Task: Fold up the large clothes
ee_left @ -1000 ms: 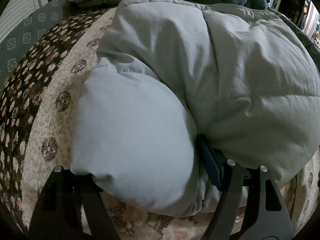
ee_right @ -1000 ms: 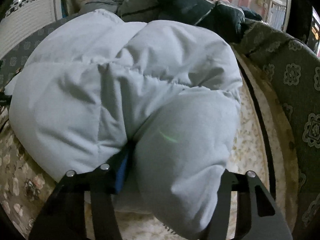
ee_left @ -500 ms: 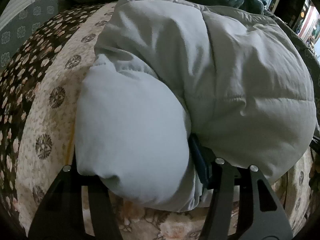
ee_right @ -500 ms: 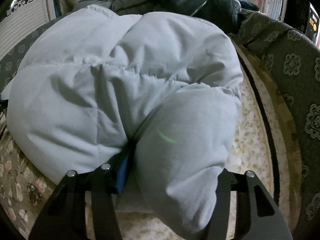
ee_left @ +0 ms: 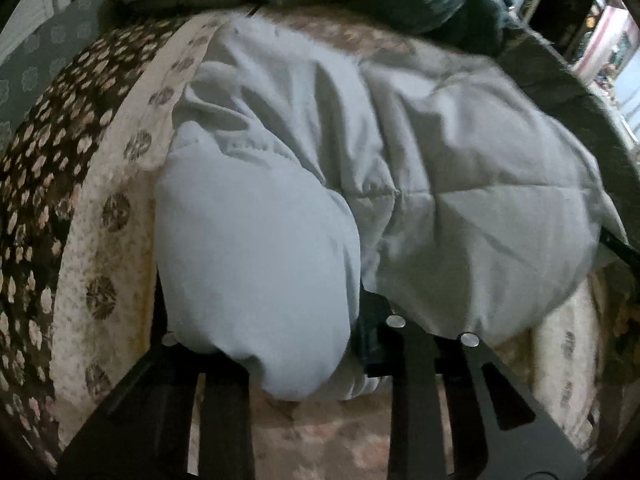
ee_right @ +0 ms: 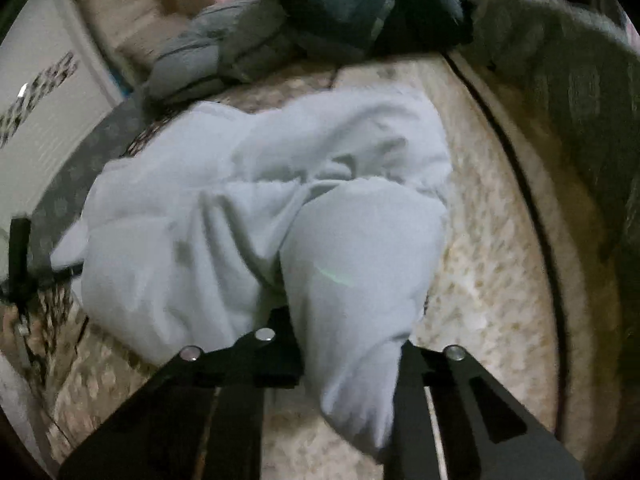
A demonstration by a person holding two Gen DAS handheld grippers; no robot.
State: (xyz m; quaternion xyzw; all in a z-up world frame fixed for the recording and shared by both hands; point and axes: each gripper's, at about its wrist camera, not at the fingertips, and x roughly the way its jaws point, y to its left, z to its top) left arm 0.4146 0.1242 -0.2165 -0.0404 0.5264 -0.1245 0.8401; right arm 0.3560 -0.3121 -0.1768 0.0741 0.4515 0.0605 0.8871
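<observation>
**Jacket gripped at both near corners**

Jacket (ee_left: 440, 200), pale grey and puffy, lies on a bed with a floral bedspread (ee_left: 100, 240), its bulk spread toward the far end and its near edge bunched up at the two tools. The left gripper (ee_left: 276, 344) has just been closing, and its black fingers (ee_left: 224, 400) now clench a rounded puff of the jacket's near left corner; the padding bulges out above and below the jaws. A quilted seam runs across the cloth just beyond that puff.

The right gripper (ee_right: 348, 360) has likewise just been closing and pinches the near right corner of the same jacket (ee_right: 260, 200), which is squeezed into a narrow wad between the fingers (ee_right: 412, 392) and hangs a little below them. From this side the jacket looks creased and pulled toward the camera, with bare bedspread (ee_right: 480, 280) showing to its right.

At the far end of the bed sit a grey pillow (ee_right: 216, 56) and a dark garment (ee_right: 372, 8), apart from the jacket. A dark patterned blanket (ee_right: 580, 100) lies along the right edge of the bed. Both views are blurred.
</observation>
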